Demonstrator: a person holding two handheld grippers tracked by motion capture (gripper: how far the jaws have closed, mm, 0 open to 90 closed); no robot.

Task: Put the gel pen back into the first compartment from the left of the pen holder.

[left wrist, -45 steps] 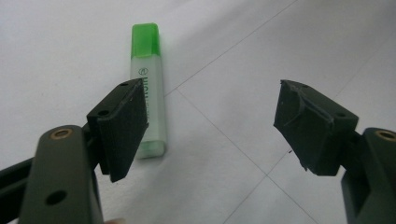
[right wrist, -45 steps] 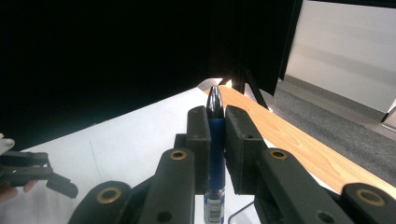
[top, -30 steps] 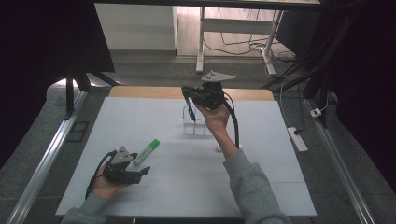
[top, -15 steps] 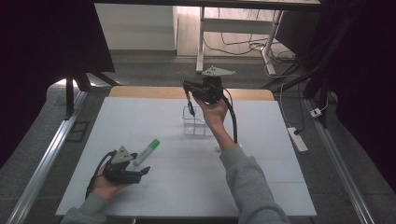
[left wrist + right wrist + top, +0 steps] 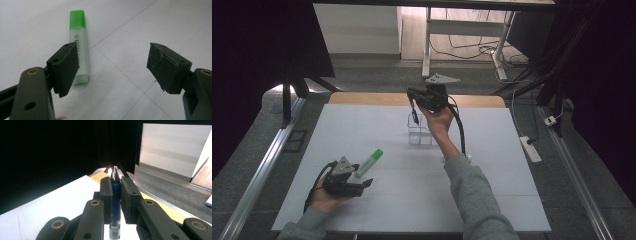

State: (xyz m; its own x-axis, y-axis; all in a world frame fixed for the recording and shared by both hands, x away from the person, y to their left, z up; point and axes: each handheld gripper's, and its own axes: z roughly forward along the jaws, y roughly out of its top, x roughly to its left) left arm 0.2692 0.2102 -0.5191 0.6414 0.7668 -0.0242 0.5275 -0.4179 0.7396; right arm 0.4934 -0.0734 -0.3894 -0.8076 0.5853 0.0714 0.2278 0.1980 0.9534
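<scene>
A blue pen [image 5: 414, 117] hangs upright from my right gripper [image 5: 412, 101], which is shut on it just above a small clear container [image 5: 419, 135] at the middle back of the white table [image 5: 492, 175]. In the right gripper view the pen [image 5: 115, 195] is squeezed between the two jaws of the gripper [image 5: 115, 182], its dark tip sticking out past them. A green highlighter [image 5: 368, 162] lies flat at the front left. My left gripper [image 5: 362, 183] rests low beside it, open. In the left gripper view the highlighter [image 5: 79, 50] lies just behind the left jaw of that gripper [image 5: 112, 67], not between the jaws.
A wooden strip [image 5: 362, 98] runs along the table's far edge. Metal rails [image 5: 262, 170] flank the table on both sides. A power strip [image 5: 530, 149] lies on the floor at the right. Desk legs and cables [image 5: 462, 50] stand beyond the table.
My right gripper with the pen has shifted slightly over the container. The left hand and the highlighter have stayed where they were.
</scene>
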